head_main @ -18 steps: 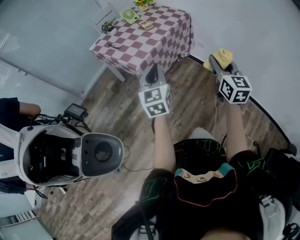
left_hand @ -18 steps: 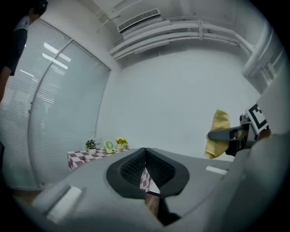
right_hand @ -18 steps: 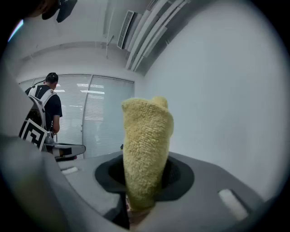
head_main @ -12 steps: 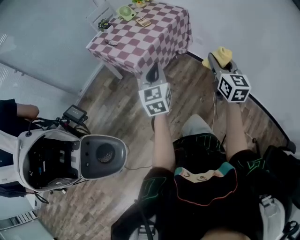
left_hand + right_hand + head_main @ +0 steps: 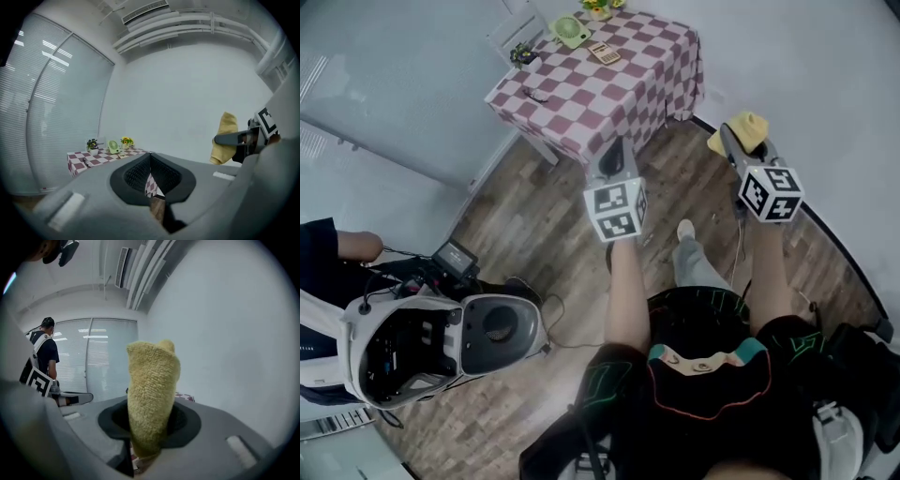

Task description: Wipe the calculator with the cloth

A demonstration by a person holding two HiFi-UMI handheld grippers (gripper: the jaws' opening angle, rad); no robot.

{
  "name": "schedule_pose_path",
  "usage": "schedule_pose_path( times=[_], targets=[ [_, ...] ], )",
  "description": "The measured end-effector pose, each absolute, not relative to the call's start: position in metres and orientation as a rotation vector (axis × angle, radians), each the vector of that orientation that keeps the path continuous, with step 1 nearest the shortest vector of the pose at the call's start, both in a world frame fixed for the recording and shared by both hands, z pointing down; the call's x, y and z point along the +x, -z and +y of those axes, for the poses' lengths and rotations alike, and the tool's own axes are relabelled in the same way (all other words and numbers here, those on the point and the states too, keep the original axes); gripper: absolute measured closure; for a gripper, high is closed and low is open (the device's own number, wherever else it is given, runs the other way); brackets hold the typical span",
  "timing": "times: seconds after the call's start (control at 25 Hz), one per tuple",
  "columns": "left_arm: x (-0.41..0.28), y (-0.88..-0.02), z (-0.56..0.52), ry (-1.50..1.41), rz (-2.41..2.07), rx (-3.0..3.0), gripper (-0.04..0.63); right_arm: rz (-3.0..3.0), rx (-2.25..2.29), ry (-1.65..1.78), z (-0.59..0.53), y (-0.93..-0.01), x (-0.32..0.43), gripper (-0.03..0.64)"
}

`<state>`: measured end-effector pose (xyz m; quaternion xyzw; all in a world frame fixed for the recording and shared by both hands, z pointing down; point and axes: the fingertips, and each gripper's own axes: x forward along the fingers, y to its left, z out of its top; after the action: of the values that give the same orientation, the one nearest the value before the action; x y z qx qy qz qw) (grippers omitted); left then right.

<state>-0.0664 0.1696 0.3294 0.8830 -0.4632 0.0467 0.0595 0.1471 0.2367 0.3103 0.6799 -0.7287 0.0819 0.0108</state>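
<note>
The calculator (image 5: 603,52), small and tan, lies on the far table with a red-and-white chequered cover (image 5: 619,89). My left gripper (image 5: 614,152) is held level over the wooden floor, short of the table, its jaws shut with nothing in them (image 5: 150,161). To its right, my right gripper (image 5: 731,133) is shut on the yellow cloth (image 5: 748,129). The cloth (image 5: 152,394) stands up out of the jaws and fills the middle of the right gripper view. From the left gripper view the cloth (image 5: 226,138) shows off to the right, clamped in the other gripper.
A green fan (image 5: 569,31), yellow flowers (image 5: 598,7) and a small potted plant (image 5: 519,53) share the table, which stands against the wall. A white scooter-like machine (image 5: 441,337) sits on the floor at lower left, with another person (image 5: 337,248) beside it.
The holder has taken a step: a leg and foot now reach forward on the floor. The table has shifted slightly right in the head view. Both grippers keep their pose, and the cloth is still held.
</note>
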Motion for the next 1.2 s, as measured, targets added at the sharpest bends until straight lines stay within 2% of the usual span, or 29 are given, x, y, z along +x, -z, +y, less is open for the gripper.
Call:
schedule_pose_path(
  times=[0.6, 1.2],
  targets=[
    [0.027, -0.398, 0.051, -0.290, -1.410, 2.531, 0.586, -2.361, 1.984, -0.530, 0.095, -0.383, 0.232, 0.489],
    [0.075, -0.355, -0.067, -0.270, -1.527, 2.549, 0.586, -2.469, 1.866, -0.473, -0.041, -0.357, 0.278, 0.488]
  ],
)
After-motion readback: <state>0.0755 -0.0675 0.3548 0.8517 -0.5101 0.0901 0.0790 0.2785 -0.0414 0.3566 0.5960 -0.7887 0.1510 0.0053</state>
